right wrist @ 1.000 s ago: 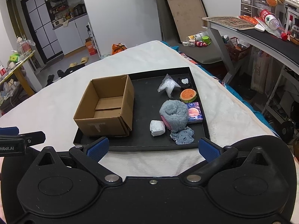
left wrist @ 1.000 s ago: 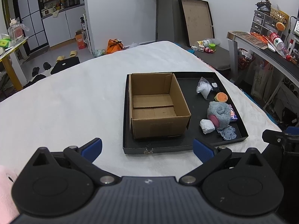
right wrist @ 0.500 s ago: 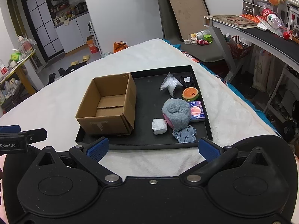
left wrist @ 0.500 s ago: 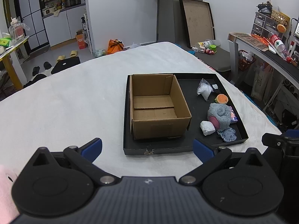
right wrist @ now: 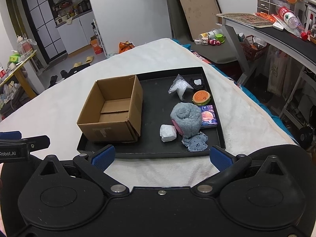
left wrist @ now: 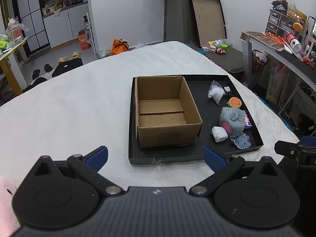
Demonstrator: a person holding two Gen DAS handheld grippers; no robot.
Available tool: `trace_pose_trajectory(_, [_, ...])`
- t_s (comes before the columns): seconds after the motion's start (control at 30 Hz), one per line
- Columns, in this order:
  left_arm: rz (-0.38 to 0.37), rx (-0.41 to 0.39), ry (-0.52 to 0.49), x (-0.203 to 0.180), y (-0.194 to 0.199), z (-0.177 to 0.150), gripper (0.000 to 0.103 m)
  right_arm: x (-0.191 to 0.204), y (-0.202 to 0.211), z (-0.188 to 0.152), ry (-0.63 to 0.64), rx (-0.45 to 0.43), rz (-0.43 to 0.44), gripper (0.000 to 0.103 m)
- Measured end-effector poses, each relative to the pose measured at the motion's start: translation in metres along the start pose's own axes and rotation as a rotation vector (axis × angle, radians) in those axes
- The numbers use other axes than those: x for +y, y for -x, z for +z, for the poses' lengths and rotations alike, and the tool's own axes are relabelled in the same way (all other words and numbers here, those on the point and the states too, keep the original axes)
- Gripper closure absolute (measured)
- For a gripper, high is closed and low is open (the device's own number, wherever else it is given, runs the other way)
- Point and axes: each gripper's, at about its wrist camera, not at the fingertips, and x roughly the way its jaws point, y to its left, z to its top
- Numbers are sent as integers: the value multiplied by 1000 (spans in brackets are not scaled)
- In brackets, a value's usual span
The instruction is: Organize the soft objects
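Observation:
An open, empty cardboard box (left wrist: pixel 164 110) (right wrist: pixel 114 112) stands in the left half of a black tray (left wrist: pixel 169 159) (right wrist: pixel 154 98). To its right lie a grey rolled plush (left wrist: pixel 233 120) (right wrist: pixel 186 118), a white wrapped lump (left wrist: pixel 219 134) (right wrist: pixel 167 133), a blue-grey patterned cloth (left wrist: pixel 242 141) (right wrist: pixel 195 143), a burger toy (left wrist: pixel 234 102) (right wrist: pixel 201 97), a clear bag (left wrist: pixel 216 93) (right wrist: pixel 179 87) and a purple packet (right wrist: pixel 209 116). My left gripper (left wrist: pixel 156 156) and right gripper (right wrist: pixel 161 156) hover open before the tray's near edge, both holding nothing.
The tray rests on a white fleece-covered bed (left wrist: pixel 69 108) (right wrist: pixel 237 118). A desk (right wrist: pixel 276 31) with a bottle and clutter runs along the right. Beyond the bed is floor with slippers and an orange bag (left wrist: pixel 119 45). A pink soft thing (left wrist: pixel 6 201) shows at the lower left.
Both grippers have drawn back and risen slightly from the tray, so the box and items sit a little farther off. Nothing was taken hold of.

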Motion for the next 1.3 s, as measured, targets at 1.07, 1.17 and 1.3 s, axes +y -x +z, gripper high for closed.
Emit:
trace_pose_trajectory(1.07, [35, 83, 48, 17, -87, 29, 3, -32, -86, 35, -151, -10, -5, 0])
trace_pose_trajectory(1.17, [49, 85, 49, 17, -97, 34, 3, -36, -97, 38, -164, 1, -8, 0])
trace_pose_trajectory(1.3, [62, 84, 57, 15, -108, 39, 3, -42, -114, 40, -182, 22, -15, 0])
